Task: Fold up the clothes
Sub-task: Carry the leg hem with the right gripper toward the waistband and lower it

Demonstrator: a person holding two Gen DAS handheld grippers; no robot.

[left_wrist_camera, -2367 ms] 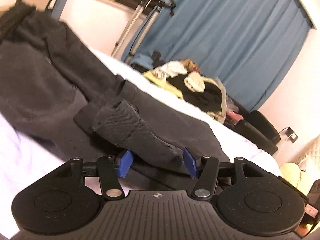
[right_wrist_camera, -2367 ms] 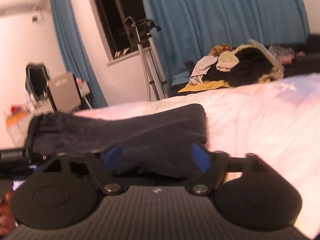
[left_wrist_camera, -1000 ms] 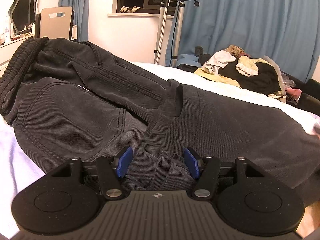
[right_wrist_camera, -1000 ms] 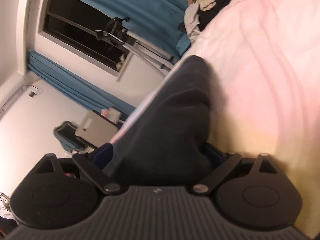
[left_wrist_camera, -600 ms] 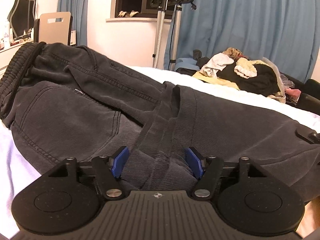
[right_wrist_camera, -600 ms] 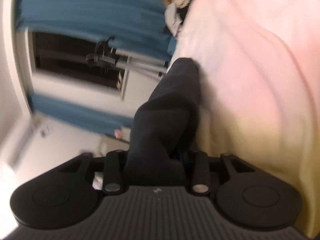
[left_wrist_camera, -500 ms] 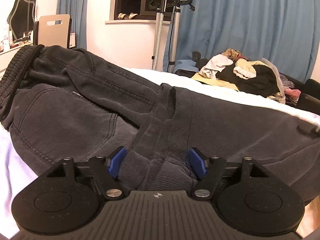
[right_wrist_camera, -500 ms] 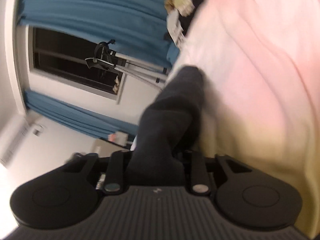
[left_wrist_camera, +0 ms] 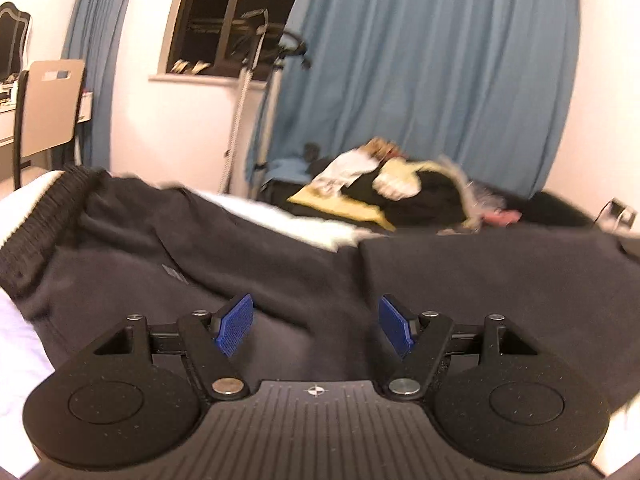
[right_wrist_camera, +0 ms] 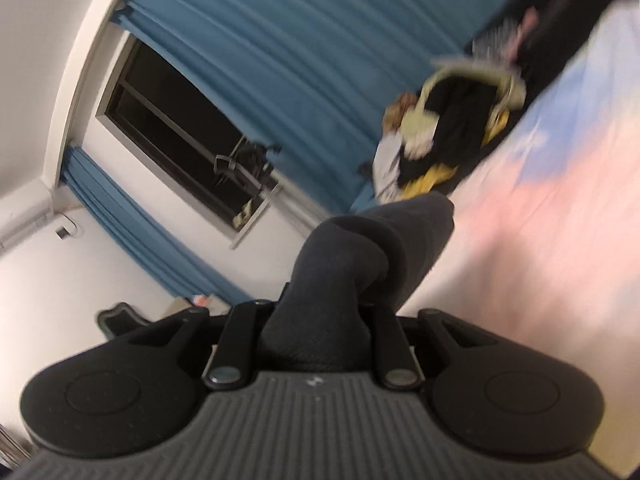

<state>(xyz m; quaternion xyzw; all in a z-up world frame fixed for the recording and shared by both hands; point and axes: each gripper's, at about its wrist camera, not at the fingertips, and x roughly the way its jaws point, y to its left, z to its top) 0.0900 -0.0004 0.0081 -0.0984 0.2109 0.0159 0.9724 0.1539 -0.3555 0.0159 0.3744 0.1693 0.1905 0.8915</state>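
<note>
Dark grey trousers (left_wrist_camera: pixel 280 272) lie spread on the white bed (left_wrist_camera: pixel 16 336), with the ribbed waistband (left_wrist_camera: pixel 36 216) at the left. My left gripper (left_wrist_camera: pixel 316 324) hovers just above them, open, and both blue pads (left_wrist_camera: pixel 234 324) are bare. In the right wrist view my right gripper (right_wrist_camera: pixel 320 320) is tilted and raised off the bed sheet (right_wrist_camera: pixel 540 220). Its jaws are closing tight on a bunched end of a trouser leg (right_wrist_camera: pixel 360 248), which fills the gap and hides the pads.
A pile of mixed clothes (left_wrist_camera: pixel 400 188) lies at the bed's far side, before the blue curtain (left_wrist_camera: pixel 420 60). A garment steamer stand (left_wrist_camera: pixel 248 80) stands by the dark window (left_wrist_camera: pixel 216 24). A chair (left_wrist_camera: pixel 48 108) and a desk are at far left.
My left gripper opened wider and lifted off the trousers' seam. My right gripper shut on the trouser-leg end, then rose and rolled with it, so the fabric now hangs off the sheet.
</note>
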